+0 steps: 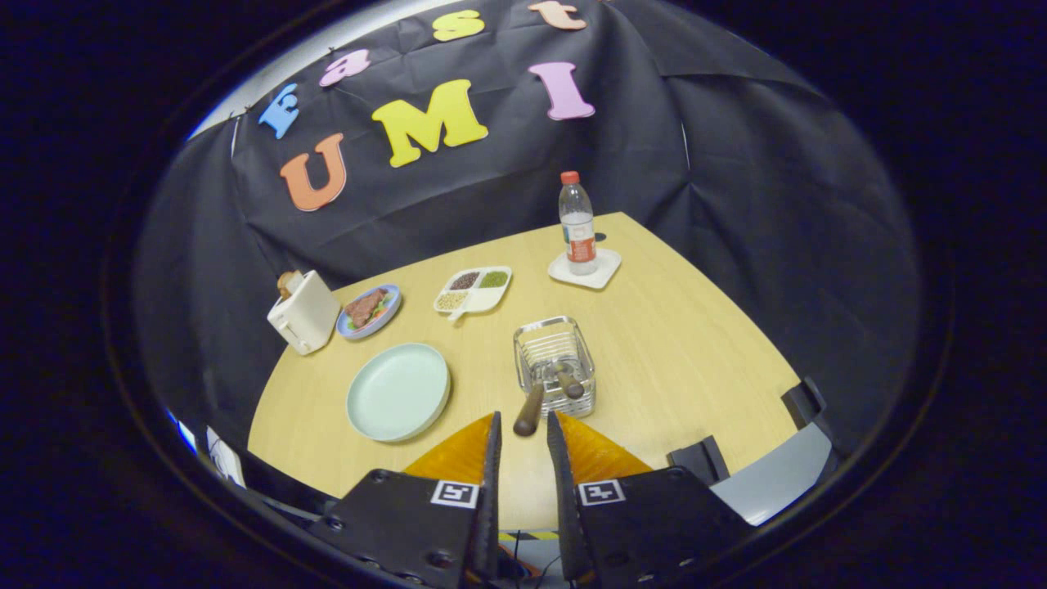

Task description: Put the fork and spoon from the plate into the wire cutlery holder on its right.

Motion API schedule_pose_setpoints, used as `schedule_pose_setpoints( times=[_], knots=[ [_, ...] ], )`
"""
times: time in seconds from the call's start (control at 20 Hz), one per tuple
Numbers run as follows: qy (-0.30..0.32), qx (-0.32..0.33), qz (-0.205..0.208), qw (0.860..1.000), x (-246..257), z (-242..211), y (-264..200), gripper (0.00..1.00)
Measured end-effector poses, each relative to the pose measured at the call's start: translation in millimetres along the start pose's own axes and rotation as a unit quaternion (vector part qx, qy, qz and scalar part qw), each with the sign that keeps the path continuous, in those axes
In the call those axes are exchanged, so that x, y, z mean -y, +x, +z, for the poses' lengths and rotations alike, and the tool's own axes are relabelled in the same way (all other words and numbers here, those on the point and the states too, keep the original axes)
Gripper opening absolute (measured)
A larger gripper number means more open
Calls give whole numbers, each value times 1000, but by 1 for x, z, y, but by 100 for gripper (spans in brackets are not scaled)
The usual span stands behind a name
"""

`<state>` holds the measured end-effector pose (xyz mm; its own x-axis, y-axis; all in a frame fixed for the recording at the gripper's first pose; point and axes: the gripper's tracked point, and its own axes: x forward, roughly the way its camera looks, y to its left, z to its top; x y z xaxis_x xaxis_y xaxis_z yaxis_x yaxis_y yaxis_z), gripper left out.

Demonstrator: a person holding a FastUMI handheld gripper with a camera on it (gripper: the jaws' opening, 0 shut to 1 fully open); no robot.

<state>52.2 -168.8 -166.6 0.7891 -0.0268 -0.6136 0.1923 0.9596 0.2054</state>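
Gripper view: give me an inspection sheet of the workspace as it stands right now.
Surface: light wooden table, level.
Job's things: pale green round plate bare; wire cutlery holder to its right holds two brown-handled utensils, one handle leaning out towards the claw.
Clutter: cream toaster, blue plate of food, white divided dish, plastic water bottle on a white coaster.
Grippers: claw open, holding nothing, just short of the leaning handle.
Cables: nothing seen.
Surroundings: black cloth wall.
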Motion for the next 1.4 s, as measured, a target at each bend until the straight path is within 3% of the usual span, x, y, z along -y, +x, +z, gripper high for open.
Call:
schedule_pose_setpoints(
  times=[0.25,0.5,0.85,1.25,1.4],
  knots=[
    [-16,47,-5,999,-12,8,-14,51],
    [-37,91,2,995,-32,13,-33,61],
    [-101,239,-21,966,-80,30,-89,75],
    [-116,295,-3,949,-132,21,-128,94],
    [-118,307,9,944,-147,19,-138,95]
  ],
)
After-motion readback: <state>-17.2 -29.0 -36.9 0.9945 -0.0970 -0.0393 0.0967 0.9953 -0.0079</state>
